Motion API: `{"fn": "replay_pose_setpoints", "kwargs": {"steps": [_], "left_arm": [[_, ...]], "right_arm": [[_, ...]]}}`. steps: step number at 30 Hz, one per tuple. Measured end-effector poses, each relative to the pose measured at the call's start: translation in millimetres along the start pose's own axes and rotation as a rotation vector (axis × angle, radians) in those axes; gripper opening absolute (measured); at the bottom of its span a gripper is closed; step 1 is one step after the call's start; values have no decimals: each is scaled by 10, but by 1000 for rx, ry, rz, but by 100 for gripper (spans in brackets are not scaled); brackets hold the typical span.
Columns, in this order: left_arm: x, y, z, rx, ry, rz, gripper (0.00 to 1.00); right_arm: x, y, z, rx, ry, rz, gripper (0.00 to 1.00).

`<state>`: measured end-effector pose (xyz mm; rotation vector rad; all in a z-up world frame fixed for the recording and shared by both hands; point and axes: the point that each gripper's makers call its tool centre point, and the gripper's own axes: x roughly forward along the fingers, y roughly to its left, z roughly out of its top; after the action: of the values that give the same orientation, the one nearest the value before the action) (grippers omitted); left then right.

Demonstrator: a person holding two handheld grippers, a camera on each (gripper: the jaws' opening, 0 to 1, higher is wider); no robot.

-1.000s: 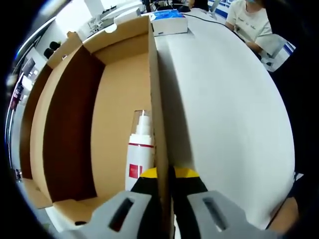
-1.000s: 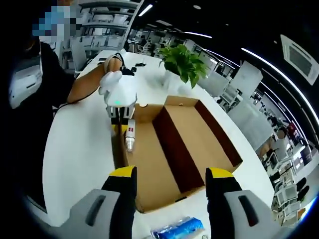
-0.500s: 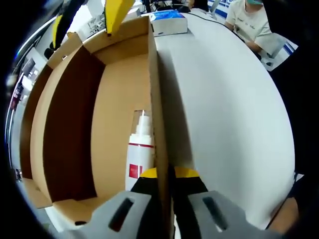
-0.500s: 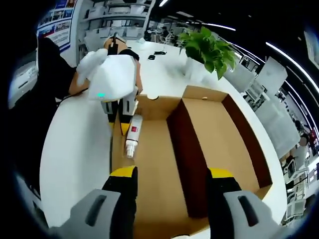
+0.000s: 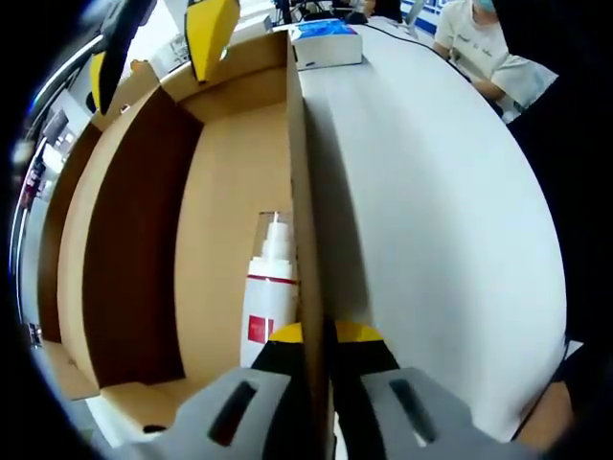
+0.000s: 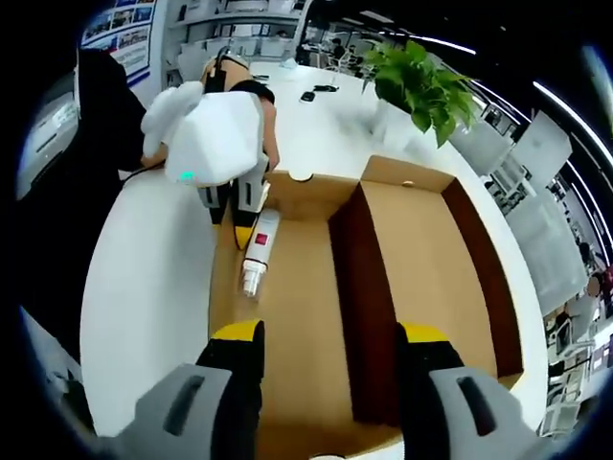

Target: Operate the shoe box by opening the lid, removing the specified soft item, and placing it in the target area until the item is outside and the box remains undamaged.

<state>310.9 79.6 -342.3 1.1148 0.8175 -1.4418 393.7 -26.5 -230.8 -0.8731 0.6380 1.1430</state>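
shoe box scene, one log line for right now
left gripper: shut on box wall | right gripper: open above shoe box | white bottle: lying inside | lid: open

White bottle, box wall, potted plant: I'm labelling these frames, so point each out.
White bottle point(image 5: 269, 287): left gripper view, on its body.
Box wall point(image 5: 298, 182): left gripper view, on its top edge.
Potted plant point(image 6: 421, 81): right gripper view, on its leaves.

no readable text; bottle point(image 5: 267, 305) has a red label patch, lettering too small to make out
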Motion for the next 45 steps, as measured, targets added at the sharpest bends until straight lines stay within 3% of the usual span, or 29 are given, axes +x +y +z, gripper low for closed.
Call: {"fn": "replay_pose_setpoints", "kwargs": {"steps": [5, 9, 14, 18, 21, 28, 35, 45], "left_arm": [[-2, -15, 17, -8, 4, -4, 3], [0, 20, 17, -8, 6, -3, 3], [1, 58, 19, -9, 8, -2, 3], [0, 78, 20, -10, 7, -3, 3], [0, 89, 22, -8, 6, -4, 3], [-1, 104, 23, -1, 6, -5, 3], [0, 103, 25, 5, 1, -8, 3], [2, 94, 28, 9, 0, -9, 3]], "right_arm": [[300, 82, 135, 18, -28, 75, 53], [543, 209, 140, 35, -51, 137, 53], [725, 355, 155, 36, -103, 231, 53], [871, 448, 264, 67, -182, 278, 53], [926, 532, 275, 100, -183, 303, 55], [1098, 623, 278, 92, -162, 303, 51], [1177, 658, 391, 69, -166, 282, 46], [1247, 751, 313, 58, -119, 280, 36]]}}
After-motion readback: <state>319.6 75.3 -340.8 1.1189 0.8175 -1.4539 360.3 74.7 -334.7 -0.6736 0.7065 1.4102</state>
